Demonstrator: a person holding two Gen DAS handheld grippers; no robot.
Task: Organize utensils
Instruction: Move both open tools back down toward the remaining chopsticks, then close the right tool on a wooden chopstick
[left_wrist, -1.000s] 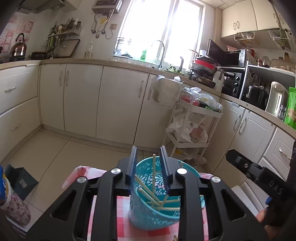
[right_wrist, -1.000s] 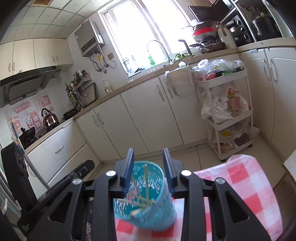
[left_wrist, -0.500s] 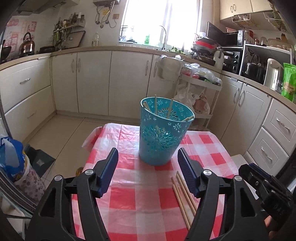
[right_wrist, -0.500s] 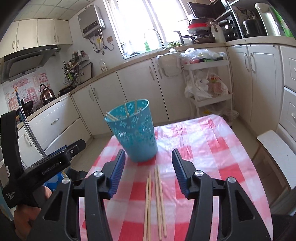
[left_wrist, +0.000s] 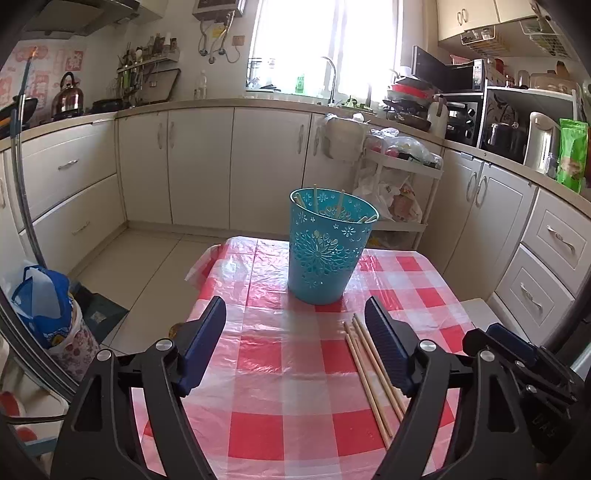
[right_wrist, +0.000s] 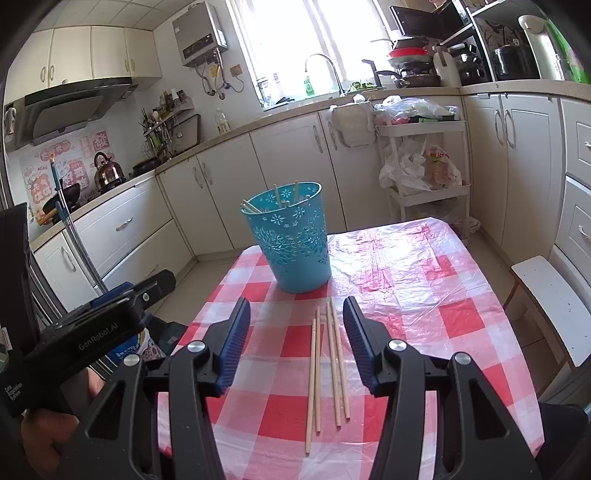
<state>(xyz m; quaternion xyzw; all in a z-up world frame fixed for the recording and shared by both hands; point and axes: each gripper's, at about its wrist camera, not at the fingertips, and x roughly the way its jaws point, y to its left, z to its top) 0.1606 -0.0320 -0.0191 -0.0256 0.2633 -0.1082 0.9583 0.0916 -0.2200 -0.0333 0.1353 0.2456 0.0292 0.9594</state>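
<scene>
Standing spread wide on the left gripper (left_wrist: 295, 339), having just been opening, with nothing caught between the blue pads (left_wrist: 202, 341); only checked tablecloth (left_wrist: 280, 406) lying in the gap. Standing parted on the right gripper (right_wrist: 296, 341) too, about half spread, closing on nothing.

Sitting upright beyond both sets of jaws: teal perforated basket (left_wrist: 327, 247), well ahead of the left fingertips and a little right of the gap's centre line; ahead of the right jaws and leaning towards their left finger. Poking above its rim: several chopstick ends (right_wrist: 275, 194).

Lying flat on the cloth: loose wooden chopsticks (right_wrist: 330, 363), running lengthwise inside the right gripper's gap, nearer its right finger, untouched by either pad. Showing in the left wrist view just beside the inner face of the left gripper's right finger, partly passing under it.

Gripping the left tool's handle at the lower left of the right wrist view: a person's hand (right_wrist: 48, 430).
</scene>
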